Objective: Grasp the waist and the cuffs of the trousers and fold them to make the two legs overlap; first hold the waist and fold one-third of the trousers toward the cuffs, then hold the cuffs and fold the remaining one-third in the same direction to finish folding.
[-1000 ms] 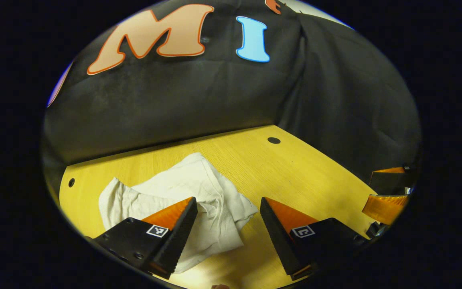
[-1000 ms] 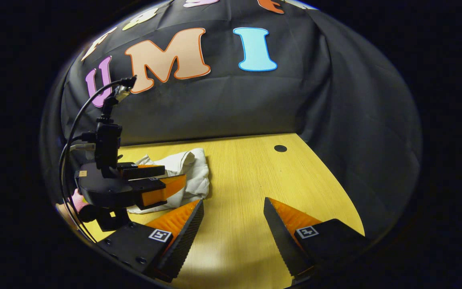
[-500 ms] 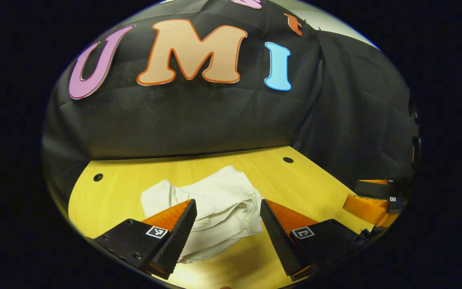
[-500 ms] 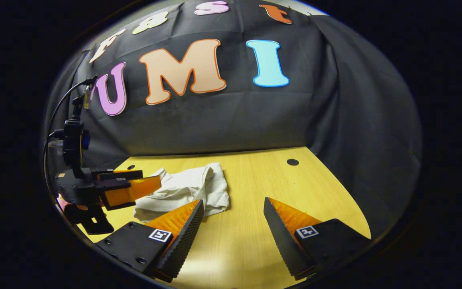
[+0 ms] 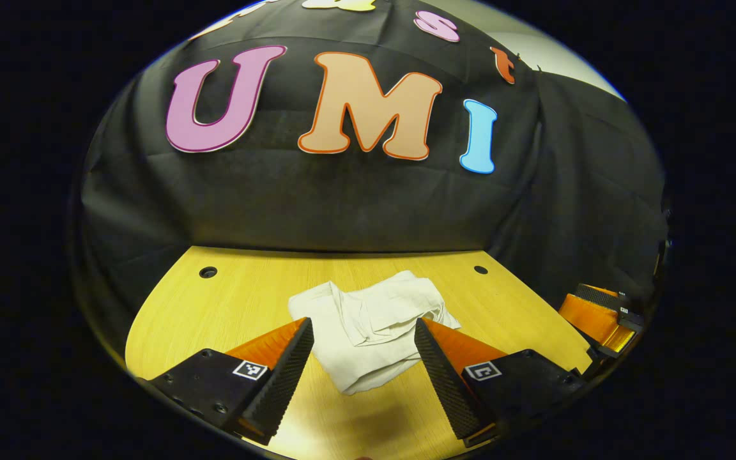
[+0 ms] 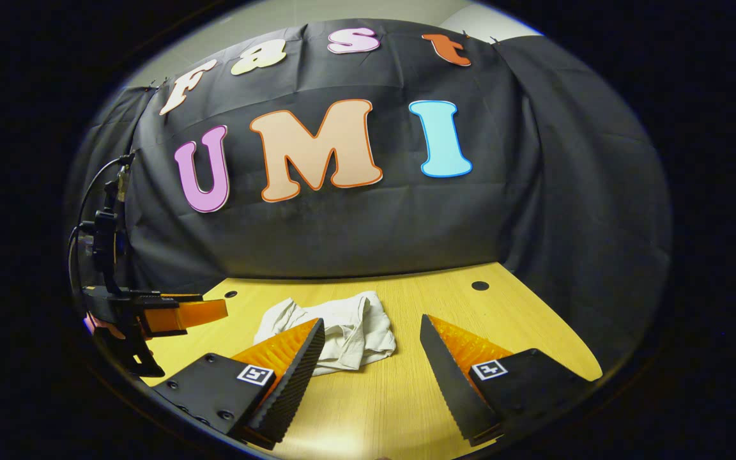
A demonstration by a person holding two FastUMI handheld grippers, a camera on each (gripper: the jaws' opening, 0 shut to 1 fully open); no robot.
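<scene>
Wooden table holds the trousers folded compact; left gripper and right gripper gape wide, empty; task looks finished

one trousers, two claws, one table

1. The left gripper has wedge-shaped fingers with ridged, toothed inner faces.
2. Each dark finger block carries a small square black-and-white marker and round screw holes.
3. The right gripper is built alike.
4. At nine o'clock in the right gripper view, a black cable loops above the left gripper's body.
</scene>
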